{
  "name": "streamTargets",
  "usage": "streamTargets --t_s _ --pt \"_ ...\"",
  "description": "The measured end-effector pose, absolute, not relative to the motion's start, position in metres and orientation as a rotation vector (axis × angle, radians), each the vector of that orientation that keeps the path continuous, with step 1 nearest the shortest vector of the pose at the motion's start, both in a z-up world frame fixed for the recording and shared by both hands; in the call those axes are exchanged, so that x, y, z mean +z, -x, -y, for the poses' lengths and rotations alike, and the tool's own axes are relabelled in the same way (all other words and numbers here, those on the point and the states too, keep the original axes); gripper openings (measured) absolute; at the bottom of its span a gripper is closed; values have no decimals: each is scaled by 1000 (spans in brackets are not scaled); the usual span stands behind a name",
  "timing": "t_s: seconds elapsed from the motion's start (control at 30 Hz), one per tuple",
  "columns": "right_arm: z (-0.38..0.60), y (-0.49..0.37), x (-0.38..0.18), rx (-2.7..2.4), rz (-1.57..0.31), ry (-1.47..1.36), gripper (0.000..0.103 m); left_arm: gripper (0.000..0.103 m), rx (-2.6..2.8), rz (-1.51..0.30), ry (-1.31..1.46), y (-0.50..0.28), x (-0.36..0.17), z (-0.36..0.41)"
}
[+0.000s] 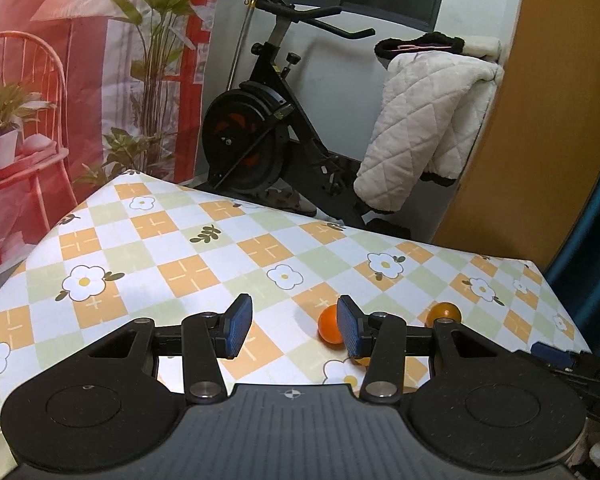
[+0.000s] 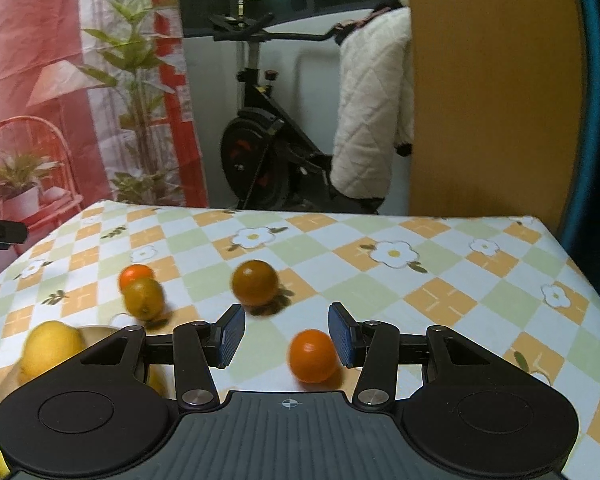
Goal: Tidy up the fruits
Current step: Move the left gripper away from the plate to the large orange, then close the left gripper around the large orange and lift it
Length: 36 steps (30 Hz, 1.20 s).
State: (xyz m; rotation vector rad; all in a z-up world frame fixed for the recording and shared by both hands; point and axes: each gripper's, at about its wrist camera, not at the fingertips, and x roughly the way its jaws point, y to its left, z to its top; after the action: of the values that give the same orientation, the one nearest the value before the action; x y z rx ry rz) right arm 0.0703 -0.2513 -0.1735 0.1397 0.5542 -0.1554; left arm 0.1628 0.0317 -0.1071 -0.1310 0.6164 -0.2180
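In the right wrist view my right gripper (image 2: pixel 286 334) is open over the flowered tablecloth (image 2: pixel 440 296). A bright orange (image 2: pixel 312 356) lies on the cloth between the blue pads, close to the right one, and neither pad presses it. Ahead lie a dark orange (image 2: pixel 255 282), an olive-toned orange (image 2: pixel 144 298) and a small orange (image 2: pixel 136 274). A yellow lemon (image 2: pixel 50 350) sits at the left, partly behind my gripper. My left gripper (image 1: pixel 295 326) is open with nothing held. An orange (image 1: pixel 328 324) shows partly behind its right pad, and a darker orange (image 1: pixel 444 312) lies further right.
A tan dish rim (image 2: pixel 100 329) shows beside the lemon. Beyond the table's far edge stand an exercise bike (image 1: pixel 256 132) with a white quilted coat (image 1: pixel 420 120) draped on it, a printed backdrop (image 1: pixel 60 80) and an orange-brown panel (image 1: pixel 540 120). The right gripper's tip (image 1: pixel 552 354) enters the left view.
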Motion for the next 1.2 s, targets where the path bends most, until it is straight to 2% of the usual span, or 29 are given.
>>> streamTargets --t_s 0.4,0.57,0.73,1.0,1.2 --pt "262 -89 -208 -166 -603 -155 42 49 -230 -659 125 -182 -119 -28" --pt "261 -93 -215 -159 -605 -160 32 49 -277 -681 101 -192 -123 -25" --pt "262 -91 -217 -157 -597 -173 32 47 -317 -703 73 -204 -130 -18" --pt "258 -89 -217 -144 -590 -150 32 37 -366 -754 75 -237 -145 -5" --pt "259 -88 -218 -140 -586 -163 32 37 -380 -795 107 -257 -158 3"
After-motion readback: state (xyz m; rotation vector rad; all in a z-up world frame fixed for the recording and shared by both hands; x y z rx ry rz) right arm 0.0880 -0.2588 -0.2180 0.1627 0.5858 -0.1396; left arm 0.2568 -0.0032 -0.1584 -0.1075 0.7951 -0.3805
